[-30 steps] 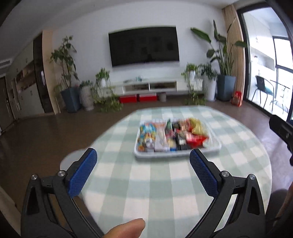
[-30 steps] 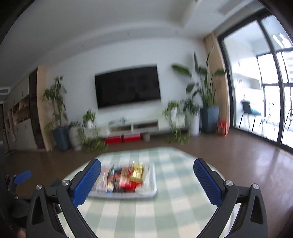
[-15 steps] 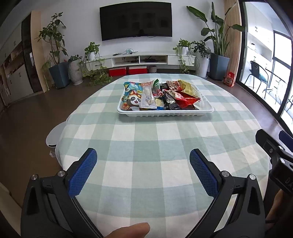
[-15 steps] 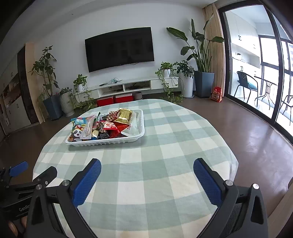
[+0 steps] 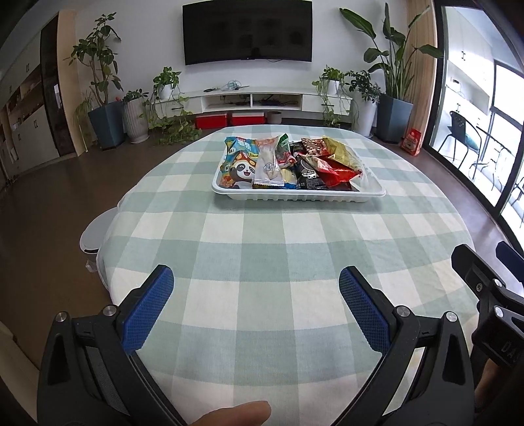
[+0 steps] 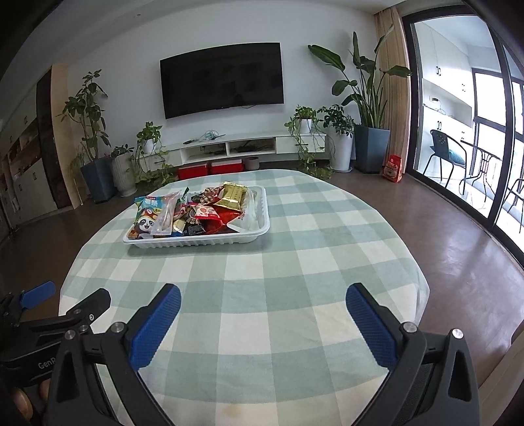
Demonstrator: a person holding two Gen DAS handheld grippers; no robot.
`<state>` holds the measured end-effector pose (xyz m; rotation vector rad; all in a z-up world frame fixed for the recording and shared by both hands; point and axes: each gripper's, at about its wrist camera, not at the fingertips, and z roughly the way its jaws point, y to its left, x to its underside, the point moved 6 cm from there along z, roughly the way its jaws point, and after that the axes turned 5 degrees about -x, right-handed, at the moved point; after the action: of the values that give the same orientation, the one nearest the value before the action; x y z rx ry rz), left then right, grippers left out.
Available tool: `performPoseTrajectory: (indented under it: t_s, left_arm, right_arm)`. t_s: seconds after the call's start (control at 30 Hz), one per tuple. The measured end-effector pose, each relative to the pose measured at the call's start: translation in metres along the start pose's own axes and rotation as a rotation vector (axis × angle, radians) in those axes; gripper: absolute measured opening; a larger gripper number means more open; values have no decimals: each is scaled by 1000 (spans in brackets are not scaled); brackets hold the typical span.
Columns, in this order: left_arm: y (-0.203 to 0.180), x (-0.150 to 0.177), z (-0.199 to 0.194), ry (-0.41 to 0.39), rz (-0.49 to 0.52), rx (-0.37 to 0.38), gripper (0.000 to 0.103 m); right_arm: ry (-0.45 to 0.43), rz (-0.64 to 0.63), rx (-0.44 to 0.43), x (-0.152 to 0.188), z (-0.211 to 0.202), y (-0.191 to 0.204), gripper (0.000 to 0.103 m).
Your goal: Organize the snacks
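A white plastic tray (image 5: 298,196) sits on the far half of a round table with a green-and-white checked cloth (image 5: 262,262); it also shows in the right wrist view (image 6: 196,241). It holds several snack packets, among them a panda bag (image 5: 237,164), a clear white packet (image 5: 268,164), a red packet (image 5: 337,172) and a gold packet (image 6: 231,195). The tray's right end is bare (image 6: 257,213). My left gripper (image 5: 256,288) is open and empty over the near table edge. My right gripper (image 6: 262,308) is open and empty, to the right of the left one.
A white stool or bin (image 5: 93,236) stands by the table's left edge. Behind the table are a TV (image 5: 247,31), a low white cabinet (image 5: 252,98), potted plants (image 5: 101,98) and glass doors (image 6: 475,131) at the right.
Both grippers have dropped and tilted down toward the table; the tray now appears higher in view and closer. Both grippers stay open and empty.
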<state>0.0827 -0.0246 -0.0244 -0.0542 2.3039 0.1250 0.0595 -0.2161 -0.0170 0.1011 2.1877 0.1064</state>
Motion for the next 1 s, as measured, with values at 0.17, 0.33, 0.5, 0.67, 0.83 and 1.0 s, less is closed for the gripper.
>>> performPoseTrajectory:
  t_s: [0.17, 0.33, 0.5, 0.67, 0.83, 1.0]
  left_arm:
    - [0, 0, 1, -1, 3, -3, 103]
    - [0, 2, 2, 4, 2, 3, 103]
    - [0, 2, 2, 5, 3, 5, 103]
    - [-1, 2, 2, 7, 4, 4, 103]
    - [-1, 3, 3, 6, 5, 4, 103]
    - [-1, 3, 3, 9, 3, 4, 103]
  right_arm:
    - [3, -6, -2, 0, -1, 1, 103]
    - [11, -9, -3, 2, -1, 2, 103]
    - [14, -7, -3, 3, -1, 3, 103]
    - [19, -8, -4, 4, -1, 4, 103]
    - [21, -9, -5, 5, 0, 4, 103]
    - [29, -9, -7, 9, 0, 4, 103]
